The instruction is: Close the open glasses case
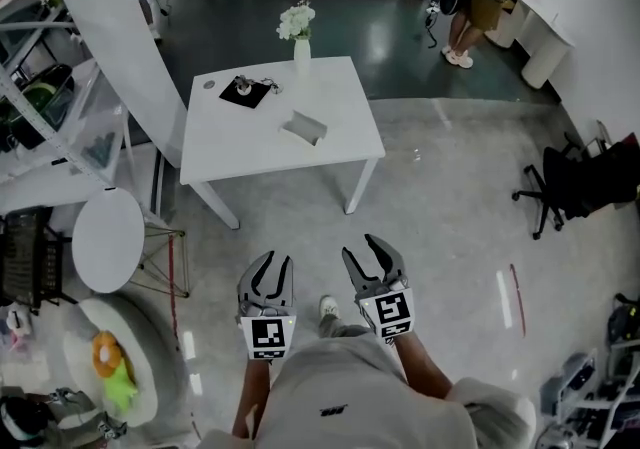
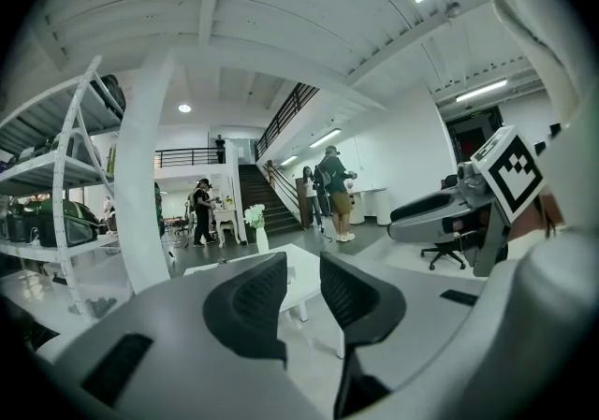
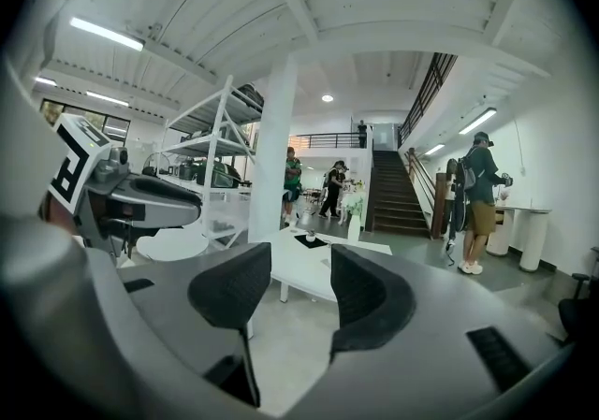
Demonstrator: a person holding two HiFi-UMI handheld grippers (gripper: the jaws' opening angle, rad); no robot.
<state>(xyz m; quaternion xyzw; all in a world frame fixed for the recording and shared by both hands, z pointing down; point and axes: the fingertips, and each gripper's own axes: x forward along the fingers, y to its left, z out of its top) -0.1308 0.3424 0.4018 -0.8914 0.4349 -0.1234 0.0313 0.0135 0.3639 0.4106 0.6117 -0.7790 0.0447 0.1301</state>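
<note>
Case (image 1: 305, 127) open on white bench (image 1: 230, 152), well ahead of both tongs, left tongs (image 1: 279, 259) slightly spread and empty, right tongs (image 1: 358, 246) spread wider, empty, black mat (image 1: 245, 92) beyond case, flower vase (image 1: 301, 49) at far edge

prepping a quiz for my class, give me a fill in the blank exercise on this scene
On the white table, the vase holds white ____.
In the head view, the black mat lies to the ____ of the vase.
The left gripper and the right gripper both hold their jaws ____, with nothing between them.
The glasses case lies ____ the vase and the table's near edge.
Missing words: flowers; left; open; between.
</note>
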